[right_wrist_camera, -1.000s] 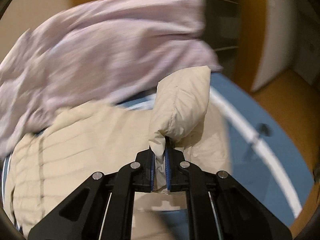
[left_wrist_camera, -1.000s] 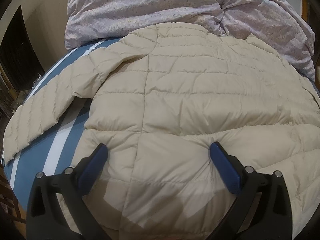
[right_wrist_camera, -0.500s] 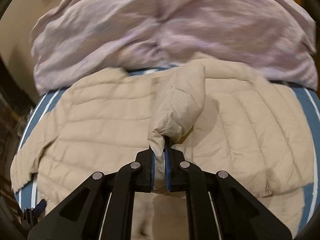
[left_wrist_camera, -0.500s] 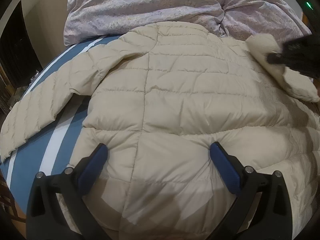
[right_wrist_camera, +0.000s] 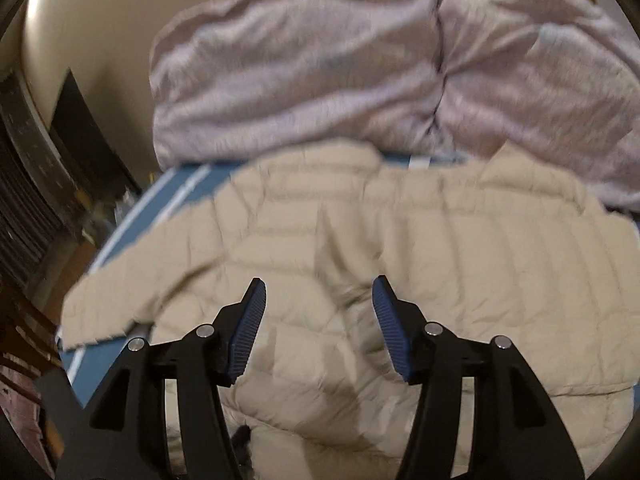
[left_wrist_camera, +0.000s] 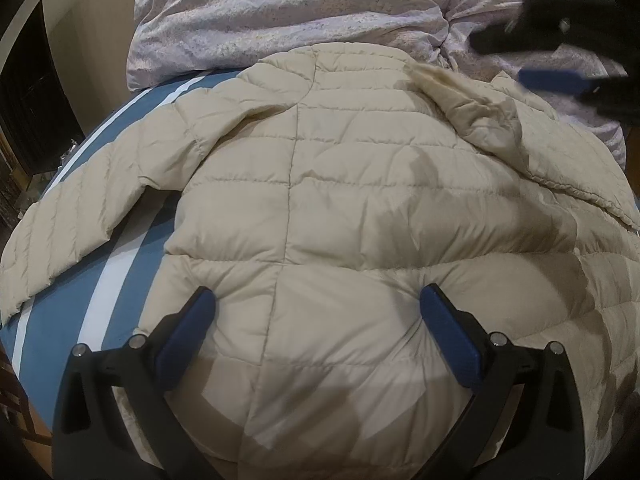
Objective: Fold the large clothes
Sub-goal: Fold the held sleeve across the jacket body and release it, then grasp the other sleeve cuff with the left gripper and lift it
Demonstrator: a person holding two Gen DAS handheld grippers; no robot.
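We find the cream quilted jacket (left_wrist_camera: 340, 208) spread back-side up across the blue bedsheet with white stripes (left_wrist_camera: 120, 280), filling the centre and lower part of the left wrist view. One sleeve (left_wrist_camera: 80, 216) runs out flat toward the left edge of the frame. The other sleeve (left_wrist_camera: 472, 108) lies folded inward over the upper right of the jacket's back, rumpled, with its cuff near the collar. A lilac crumpled duvet (left_wrist_camera: 288, 16) is heaped across the top of the frame, touching the jacket's collar edge.

The left gripper (left_wrist_camera: 318, 308) stands at the bottom of its view with jaws spread wide. Both blue pads (left_wrist_camera: 188, 328) rest against the jacket's lower back, the fabric bulging between them; they do not pinch it.

The right gripper (right_wrist_camera: 318, 312) sits at the bottom centre of its own blurred view, above the jacket (right_wrist_camera: 440, 260). Its jaws are opening, roughly half apart, and nothing lies between the pads; the jacket is below them, not gripped. In the left wrist view the same gripper (left_wrist_camera: 560, 60) appears as a dark blurred shape at the upper right, one blue pad showing just above the folded sleeve, apart from it.

A dark doorway (left_wrist_camera: 28, 92) shows at the left edge.
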